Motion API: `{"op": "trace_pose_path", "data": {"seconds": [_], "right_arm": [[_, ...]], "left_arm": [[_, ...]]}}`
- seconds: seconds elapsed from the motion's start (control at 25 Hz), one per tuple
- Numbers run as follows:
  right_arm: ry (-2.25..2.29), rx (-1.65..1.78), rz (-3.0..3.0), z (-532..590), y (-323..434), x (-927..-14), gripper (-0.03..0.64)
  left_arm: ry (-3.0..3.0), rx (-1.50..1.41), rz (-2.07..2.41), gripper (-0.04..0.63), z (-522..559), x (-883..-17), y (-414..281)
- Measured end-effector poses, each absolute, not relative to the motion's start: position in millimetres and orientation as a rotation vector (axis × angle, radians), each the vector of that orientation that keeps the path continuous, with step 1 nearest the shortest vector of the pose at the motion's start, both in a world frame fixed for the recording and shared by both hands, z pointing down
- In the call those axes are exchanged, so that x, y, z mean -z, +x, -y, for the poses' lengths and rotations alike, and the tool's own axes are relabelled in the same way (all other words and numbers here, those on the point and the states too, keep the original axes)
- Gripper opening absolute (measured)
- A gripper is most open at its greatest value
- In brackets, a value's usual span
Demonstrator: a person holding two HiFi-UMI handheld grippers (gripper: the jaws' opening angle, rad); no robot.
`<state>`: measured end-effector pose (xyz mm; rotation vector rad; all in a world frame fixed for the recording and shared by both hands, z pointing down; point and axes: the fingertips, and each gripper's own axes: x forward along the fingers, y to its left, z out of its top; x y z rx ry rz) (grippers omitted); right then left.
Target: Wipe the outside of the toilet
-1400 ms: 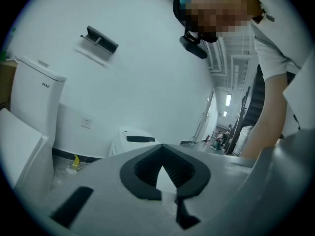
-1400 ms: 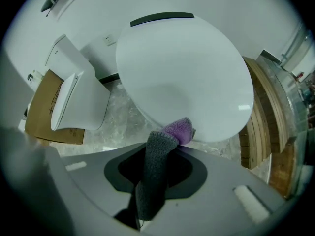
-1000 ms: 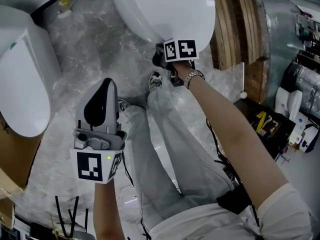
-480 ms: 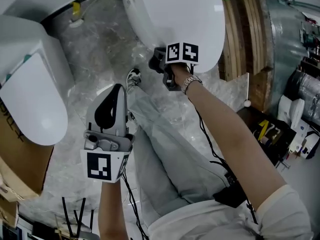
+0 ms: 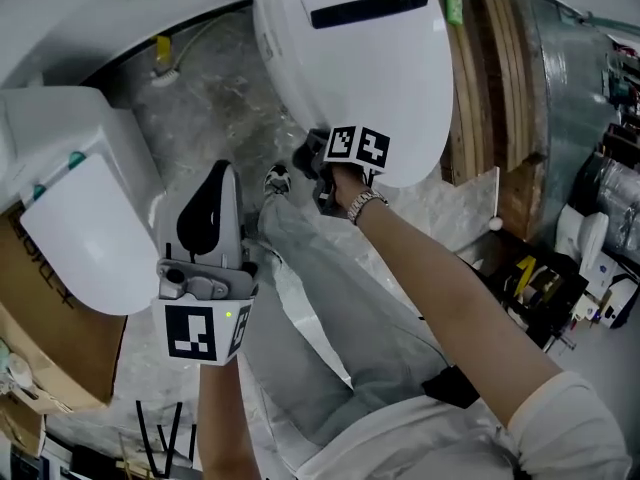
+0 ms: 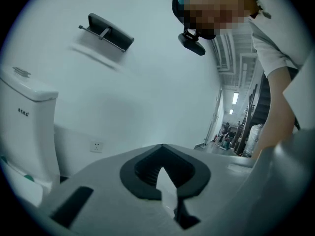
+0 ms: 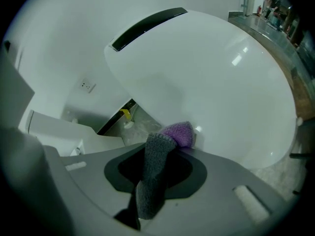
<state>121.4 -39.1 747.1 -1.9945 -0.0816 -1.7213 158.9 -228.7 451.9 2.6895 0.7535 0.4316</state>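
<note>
We see the white toilet (image 5: 350, 68) at the top of the head view, lid shut, with a dark slot across the back of the lid. Everything else we place from it. To its left stands a second toilet (image 5: 80, 228), also white and closed, well apart from the first. Close on the toilet's right lean stacked wooden planks (image 5: 500, 78). The floor around its base is covered in crinkled plastic sheeting (image 5: 215, 98). A cardboard box (image 5: 60, 338) sits farther left, beyond the second toilet. The left gripper (image 5: 220, 173) is held below and left of the toilet, clear of it, its jaws closed together with nothing between them. The right gripper (image 5: 312, 163) is at the toilet's front lower edge, under the bowl's curve. Its jaws are clamped on a cloth (image 7: 162, 151), grey along the jaws and purple at the tip. The purple end lies against the toilet's outer wall, low on the bowl. A shoe (image 5: 277, 180) rests on the sheeting just below the toilet, beside the right gripper. Behind the toilet's left side we make out a small yellow fitting (image 5: 163, 48) near the wall.
</note>
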Motion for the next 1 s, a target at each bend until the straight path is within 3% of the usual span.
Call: {"op": "trace_pose_path", "data": {"seconds": [1.0], "right_arm": [[-1.771, 1.384, 0.481, 112.7, 332.8, -748.7, 0.094]], "left_arm": [[2.596, -0.500, -0.960, 0.005, 300.8, -470.0, 296.8]]}}
